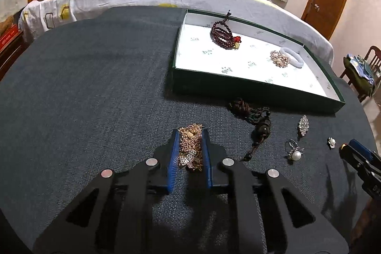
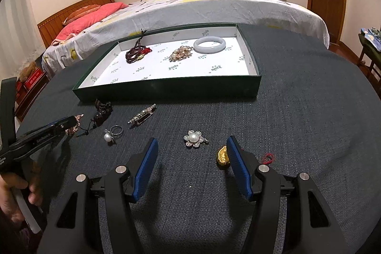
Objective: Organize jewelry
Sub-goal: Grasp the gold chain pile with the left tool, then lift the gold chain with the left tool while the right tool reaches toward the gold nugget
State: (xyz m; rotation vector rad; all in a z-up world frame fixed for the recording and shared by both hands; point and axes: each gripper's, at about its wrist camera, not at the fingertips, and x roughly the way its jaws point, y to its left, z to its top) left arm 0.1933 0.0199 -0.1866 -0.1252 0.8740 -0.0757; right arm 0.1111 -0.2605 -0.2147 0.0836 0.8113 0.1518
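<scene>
Left tongs (image 1: 190,149) clamp a gold chain bundle (image 1: 190,146) on the tabletop (image 1: 95,87). Right tongs (image 2: 191,163) stand wide; pearl flower brooch (image 2: 194,138) at 12 o'clock.

Free room and obstacles on the table (image 2: 309,111). The right half, beyond the tray's (image 2: 166,87) right wall, is bare cloth and open to passage. Along the tray's near wall a row of loose pieces narrows the way: dark cord (image 2: 102,111), clip (image 2: 142,116), pearl ring (image 2: 112,133), brooch (image 2: 195,138). The gold piece (image 2: 222,156) touches the right gripper's (image 2: 190,151) right finger; a red loop (image 2: 268,157) lies just beyond. The left gripper (image 2: 69,124) blocks the near left edge. The tray's near half is bare; beads (image 2: 137,54), cluster (image 2: 181,54) and bangle (image 2: 209,45) line its far wall.
</scene>
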